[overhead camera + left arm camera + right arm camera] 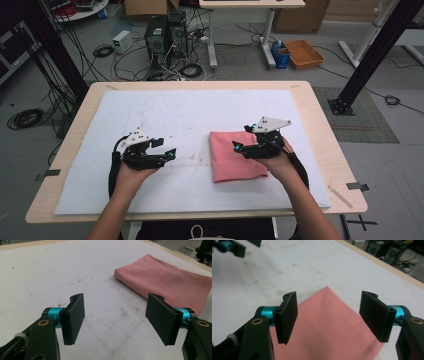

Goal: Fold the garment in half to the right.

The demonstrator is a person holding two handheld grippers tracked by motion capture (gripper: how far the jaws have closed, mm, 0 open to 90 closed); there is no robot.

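- High view: a folded pink cloth point(235, 156) lies flat on the white mat point(190, 117) covering the surface point(320, 130), right of centre.
- The left gripper point(167, 148) sits at the cloth's 9 o'clock, apart from it, jaws spread wide and holding nothing.
- The right gripper point(241, 137) is over the cloth's right half, pointing toward 9 o'clock, jaws likewise apart and empty.
- Right gripper view: the cloth point(332, 332) lies below the gap between the jaws; contact cannot be told.
- Left gripper view: the cloth point(170, 282) lies at 1 o'clock on the stained mat point(75, 272).
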